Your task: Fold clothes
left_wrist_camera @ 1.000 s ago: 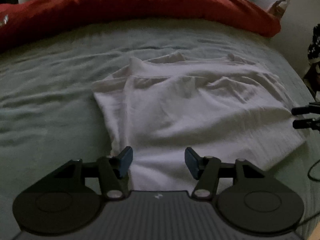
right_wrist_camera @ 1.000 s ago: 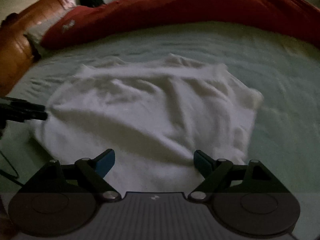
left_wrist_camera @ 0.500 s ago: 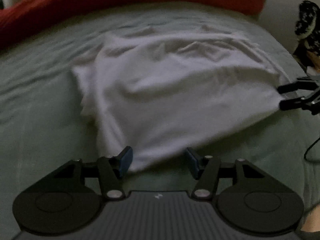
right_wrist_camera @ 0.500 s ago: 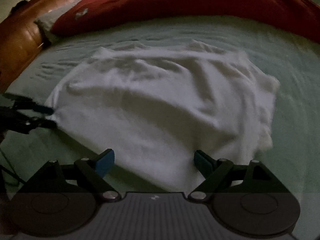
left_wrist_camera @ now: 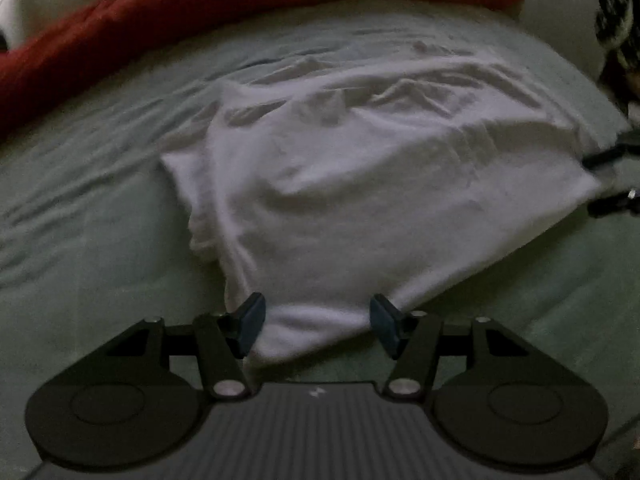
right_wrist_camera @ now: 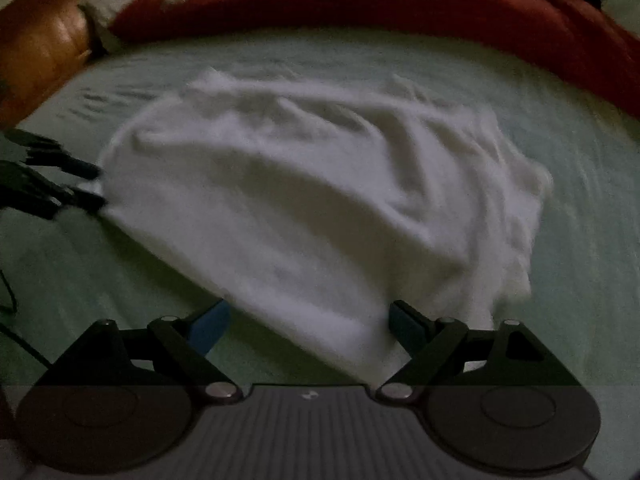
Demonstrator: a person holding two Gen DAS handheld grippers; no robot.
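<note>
A white garment lies spread and wrinkled on the green bedsheet. In the left wrist view its near left corner lies between the fingers of my left gripper, which is open. My right gripper shows at the garment's right corner, its fingers apart. In the right wrist view the white garment reaches down between the fingers of my right gripper, also open. The left gripper sits at the cloth's left corner there.
A red duvet is bunched along the far side of the bed. A brown leather headboard and a pillow sit at the far left in the right wrist view. A dark cable trails at the left edge.
Both grippers have drawn back from over the garment to its near edge, so each near corner now sits between open fingers. The fingers stayed apart throughout.
</note>
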